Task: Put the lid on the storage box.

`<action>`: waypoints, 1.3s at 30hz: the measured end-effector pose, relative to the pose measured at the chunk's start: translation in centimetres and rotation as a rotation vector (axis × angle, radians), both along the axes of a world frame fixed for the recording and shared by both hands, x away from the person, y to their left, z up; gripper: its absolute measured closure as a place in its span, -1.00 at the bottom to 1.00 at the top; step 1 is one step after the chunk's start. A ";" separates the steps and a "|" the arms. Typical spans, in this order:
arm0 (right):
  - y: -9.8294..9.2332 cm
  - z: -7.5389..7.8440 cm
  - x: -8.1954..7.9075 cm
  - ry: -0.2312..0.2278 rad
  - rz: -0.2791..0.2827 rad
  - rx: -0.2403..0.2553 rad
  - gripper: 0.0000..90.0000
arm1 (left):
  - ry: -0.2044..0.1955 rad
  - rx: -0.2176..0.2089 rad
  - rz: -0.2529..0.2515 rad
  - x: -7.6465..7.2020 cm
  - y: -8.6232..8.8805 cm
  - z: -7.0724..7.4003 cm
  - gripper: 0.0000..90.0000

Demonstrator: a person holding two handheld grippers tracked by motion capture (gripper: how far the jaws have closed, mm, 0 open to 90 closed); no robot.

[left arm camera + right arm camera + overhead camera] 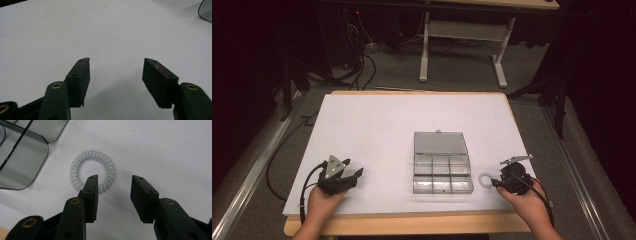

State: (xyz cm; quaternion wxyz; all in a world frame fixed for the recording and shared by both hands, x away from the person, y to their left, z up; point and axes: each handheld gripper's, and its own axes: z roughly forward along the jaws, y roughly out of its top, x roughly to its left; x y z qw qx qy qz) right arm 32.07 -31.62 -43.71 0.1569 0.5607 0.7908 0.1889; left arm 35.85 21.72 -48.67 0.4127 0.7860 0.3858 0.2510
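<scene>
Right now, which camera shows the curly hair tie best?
The right gripper view: the coiled hair tie lies close up, its spirals clear, just past the open right gripper. The high view shows it as a small white ring.

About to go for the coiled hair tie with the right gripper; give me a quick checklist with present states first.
1. Pale translucent spiral hair tie lying flat on the white table sheet, beside the box: ok.
2. Right gripper jaws open, nothing gripped: ok.
3. Tie centred between the jaws: not ok; the left pad overlaps its near rim and the gap sits to one side.
4. Clear plastic compartment box with lid folded open: ok.
5. Box compartments free of contents: cannot tell.
6. Left gripper open, parked away from the box: ok.
</scene>
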 end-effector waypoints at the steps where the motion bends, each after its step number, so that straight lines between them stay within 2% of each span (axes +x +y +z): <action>1: 0.0 0.0 0.0 0.000 0.000 0.000 0.30 | -0.001 -0.003 0.000 0.0 0.0 0.0 -0.12; 6: 0.2 -0.1 0.4 0.028 0.005 0.007 0.28 | -0.007 -0.006 -0.005 -0.1 0.0 0.0 -0.15; 13: 0.6 -0.1 0.8 0.079 0.033 -0.017 0.28 | 0.000 0.001 -0.005 0.0 0.0 0.0 -0.14; 16: 0.5 0.1 1.1 0.098 0.032 -0.013 0.27 | -0.003 0.001 -0.006 0.0 0.0 0.0 -0.14; 31: 0.9 0.5 2.1 0.145 0.050 -0.062 0.26 | -0.007 0.005 -0.005 -0.1 -0.1 0.0 -0.13; 37: 1.4 0.9 2.6 0.155 0.062 -0.072 0.30 | -0.009 0.005 -0.006 -0.1 -0.1 0.0 -0.13; 39: 1.4 1.0 2.8 0.153 0.061 -0.062 0.31 | -0.011 0.002 -0.005 -0.1 -0.1 0.0 -0.14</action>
